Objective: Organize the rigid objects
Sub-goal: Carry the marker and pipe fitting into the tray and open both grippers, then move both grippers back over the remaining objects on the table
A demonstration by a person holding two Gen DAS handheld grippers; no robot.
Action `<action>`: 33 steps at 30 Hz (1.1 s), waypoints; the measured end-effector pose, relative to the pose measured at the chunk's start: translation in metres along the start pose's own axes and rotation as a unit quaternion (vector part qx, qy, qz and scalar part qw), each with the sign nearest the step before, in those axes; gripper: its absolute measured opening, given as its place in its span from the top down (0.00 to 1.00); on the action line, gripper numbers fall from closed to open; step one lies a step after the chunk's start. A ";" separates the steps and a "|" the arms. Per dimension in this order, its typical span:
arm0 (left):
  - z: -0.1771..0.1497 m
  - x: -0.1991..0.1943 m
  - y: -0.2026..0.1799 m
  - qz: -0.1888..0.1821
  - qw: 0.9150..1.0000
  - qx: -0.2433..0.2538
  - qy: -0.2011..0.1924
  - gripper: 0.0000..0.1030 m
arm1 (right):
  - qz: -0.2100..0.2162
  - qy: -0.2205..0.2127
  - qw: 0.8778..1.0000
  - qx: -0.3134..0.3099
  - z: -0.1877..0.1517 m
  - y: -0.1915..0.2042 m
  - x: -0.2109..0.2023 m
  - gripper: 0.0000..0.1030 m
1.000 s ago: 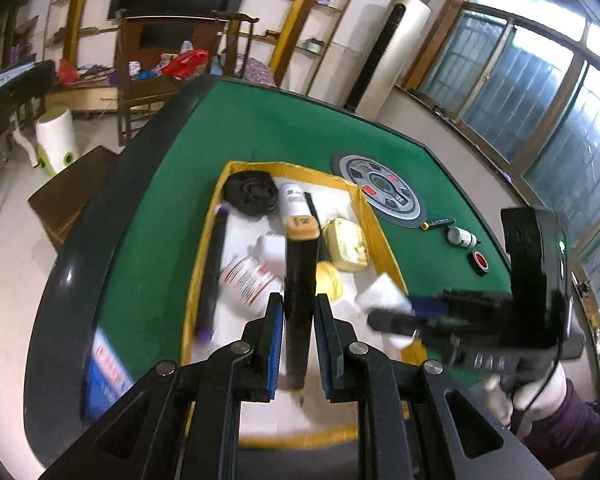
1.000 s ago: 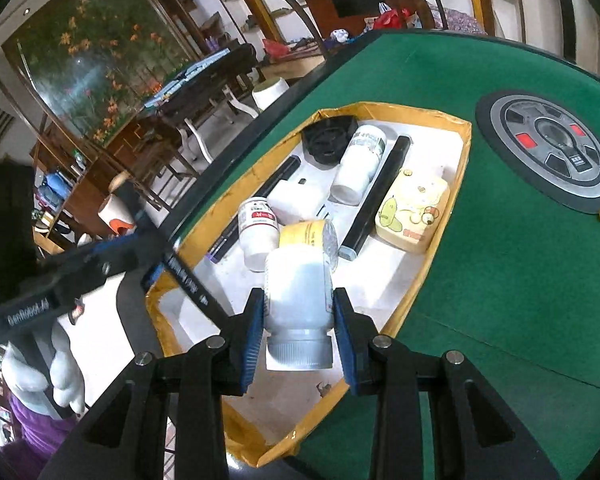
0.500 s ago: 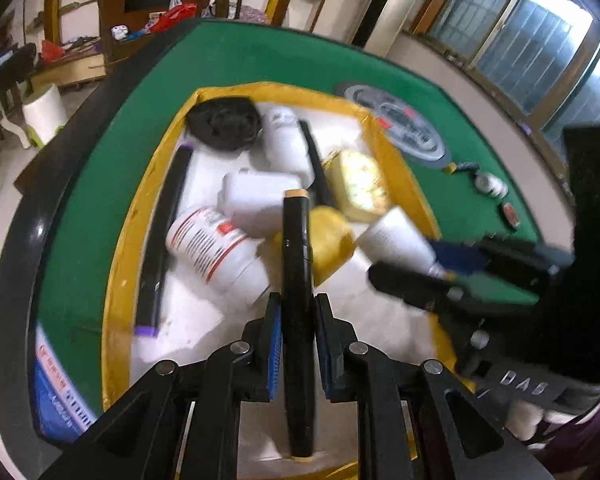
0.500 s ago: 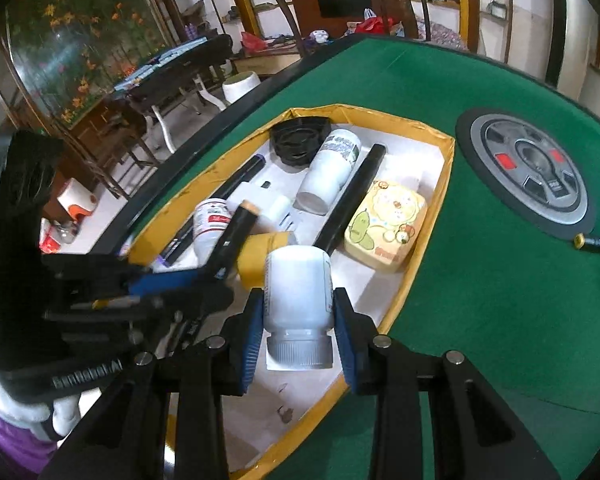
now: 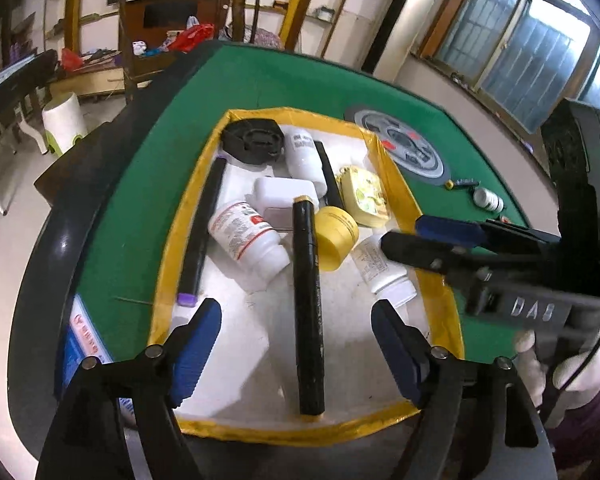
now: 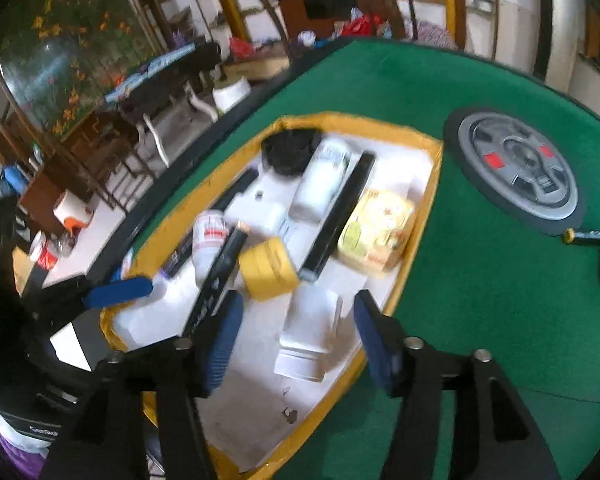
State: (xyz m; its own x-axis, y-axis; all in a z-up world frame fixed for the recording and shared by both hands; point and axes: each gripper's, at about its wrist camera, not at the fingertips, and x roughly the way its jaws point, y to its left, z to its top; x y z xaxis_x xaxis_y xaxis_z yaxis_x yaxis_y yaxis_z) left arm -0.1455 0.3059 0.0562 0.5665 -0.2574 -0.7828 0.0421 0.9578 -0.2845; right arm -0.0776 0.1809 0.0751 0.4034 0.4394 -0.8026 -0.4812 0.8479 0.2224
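Observation:
A yellow-rimmed tray (image 5: pixel 188 216) with a white floor sits on the green table. My left gripper (image 5: pixel 296 344) hangs low over its near end, jaws opening. A black marker (image 5: pixel 308 300) lies flat on the tray floor between the blue pads, touched by neither. My right gripper (image 6: pixel 300 340) is over the tray's right side, jaws also opening. A white bottle (image 6: pixel 310 332) lies on its side between its pads, free of both. In the left wrist view the right gripper (image 5: pixel 404 240) hovers over that bottle (image 5: pixel 384 272).
Also in the tray are a yellow tape roll (image 5: pixel 336 236), a red-labelled bottle (image 5: pixel 246 236), a yellow cartoon box (image 5: pixel 364 196), a black round part (image 5: pixel 254 140) and a long purple-capped pen (image 5: pixel 202 232). A round grey panel (image 6: pixel 520 172) and small items (image 5: pixel 487 199) lie right of it.
Both grippers were shut, the left on the black marker and the right on the white bottle. Both jaws have spread, and the marker and the bottle now lie loose in the tray.

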 end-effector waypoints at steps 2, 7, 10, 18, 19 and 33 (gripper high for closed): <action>-0.002 -0.006 0.006 -0.006 1.000 -0.015 -0.008 0.20 | 0.003 -0.015 1.000 0.006 0.001 -0.002 -0.006 0.43; -0.007 -0.021 0.022 -0.008 0.999 -0.047 -0.026 0.19 | 0.080 -0.031 0.996 0.023 0.013 0.000 -0.013 0.43; -0.008 -0.028 0.032 -0.007 0.997 -0.064 -0.035 0.19 | 0.206 0.000 0.976 0.068 0.027 0.001 0.000 0.43; -0.012 -0.031 0.038 0.003 0.997 -0.077 -0.030 0.14 | 0.188 0.068 0.977 0.075 0.046 0.015 0.059 0.43; -0.012 -0.030 0.036 0.003 0.997 -0.076 -0.029 0.13 | 0.177 0.066 0.979 0.079 0.049 0.012 0.065 0.43; -0.005 -0.021 -0.040 -0.052 0.999 0.003 -0.008 0.07 | -0.028 -0.153 0.987 0.039 0.025 -0.079 -0.090 0.13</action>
State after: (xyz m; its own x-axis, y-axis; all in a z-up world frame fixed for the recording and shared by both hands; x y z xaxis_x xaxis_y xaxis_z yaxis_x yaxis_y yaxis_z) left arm -0.1633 0.2720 0.0814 0.5722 -0.3535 -0.7400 0.1064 0.9267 -0.3604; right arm -0.0567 0.0821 0.1431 0.6498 0.4496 -0.6128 -0.3951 0.8886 0.2331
